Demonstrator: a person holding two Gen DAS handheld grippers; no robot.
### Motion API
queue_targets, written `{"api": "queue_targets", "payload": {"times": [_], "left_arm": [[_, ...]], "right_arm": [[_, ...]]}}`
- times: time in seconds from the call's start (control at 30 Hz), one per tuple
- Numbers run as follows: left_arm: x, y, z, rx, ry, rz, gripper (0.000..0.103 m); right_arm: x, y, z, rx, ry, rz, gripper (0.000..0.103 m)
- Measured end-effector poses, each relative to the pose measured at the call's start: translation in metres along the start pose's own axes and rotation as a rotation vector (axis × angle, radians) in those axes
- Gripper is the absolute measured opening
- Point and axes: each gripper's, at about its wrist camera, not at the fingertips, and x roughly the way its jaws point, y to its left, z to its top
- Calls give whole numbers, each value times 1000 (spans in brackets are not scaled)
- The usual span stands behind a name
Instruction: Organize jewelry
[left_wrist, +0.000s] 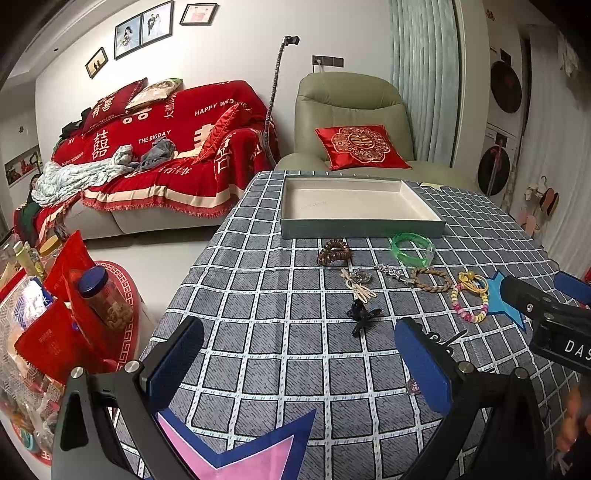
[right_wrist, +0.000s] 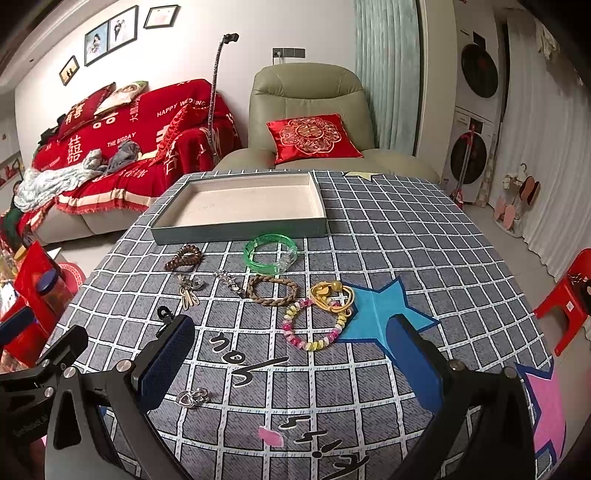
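blue-padded tool (right_wrist: 291, 363), beaded bracelet (right_wrist: 314, 330) beyond

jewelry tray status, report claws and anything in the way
Left claw open, right claw open, both empty. Shallow grey tray with cream lining empty. Green translucent bangle nearest it; path clear.

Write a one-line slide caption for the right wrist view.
Open right gripper hovers over bracelets and hair ties beside an empty tray.

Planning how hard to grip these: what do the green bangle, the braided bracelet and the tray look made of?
Green bangle: translucent and glossy, probably plastic or glass, rigid-looking.
Braided bracelet: matte brown twisted strands, likely cord or leather.
Tray: grey-green walls with a pale matte lining, seemingly covered card and felt-like fabric.
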Motion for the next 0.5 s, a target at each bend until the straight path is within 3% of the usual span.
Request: {"api": "queue_targets", "payload": {"times": [0.5], "left_arm": [[0, 0, 0, 0, 1, 0, 103]], "right_arm": [[0, 0, 1, 4, -2, 2, 103]]}}
